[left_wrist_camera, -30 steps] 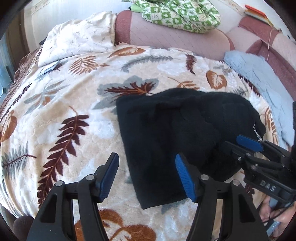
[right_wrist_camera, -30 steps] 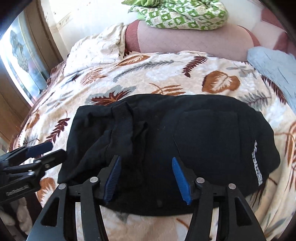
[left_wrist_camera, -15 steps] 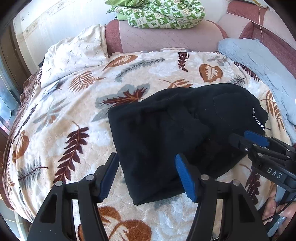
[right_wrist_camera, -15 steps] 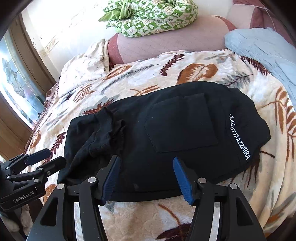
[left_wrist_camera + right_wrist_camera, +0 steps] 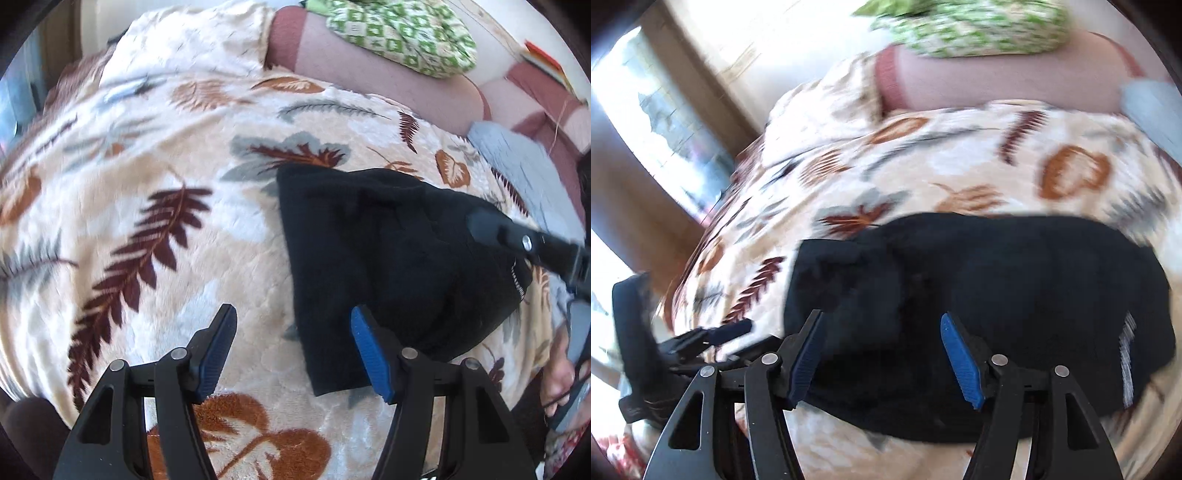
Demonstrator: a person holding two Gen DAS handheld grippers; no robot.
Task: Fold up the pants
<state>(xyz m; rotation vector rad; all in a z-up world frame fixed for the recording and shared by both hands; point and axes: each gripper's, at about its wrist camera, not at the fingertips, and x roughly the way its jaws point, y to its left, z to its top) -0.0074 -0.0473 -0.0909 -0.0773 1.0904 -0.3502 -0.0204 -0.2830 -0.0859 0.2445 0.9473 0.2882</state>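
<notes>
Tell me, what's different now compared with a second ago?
Both views are blurred and shifted, so both claws were swinging. The right claw now reaches across the black pants in the left view. Unchanged: the pants lie folded on the leaf blanket, and both claws, including the left claw, are open and empty.

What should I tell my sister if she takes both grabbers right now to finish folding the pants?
Left gripper: open, holding nothing, over the blanket beside the pants' near corner.
Right gripper: open, holding nothing, over the pants' near edge.
Pants: black, already folded into a compact bundle, lying on the leaf-print blanket, white lettering at the right end.
Done: the main folds.
Left: the left end looks bunched; probably smooth it or make one more fold. The right view is blurry, so check first.
</notes>
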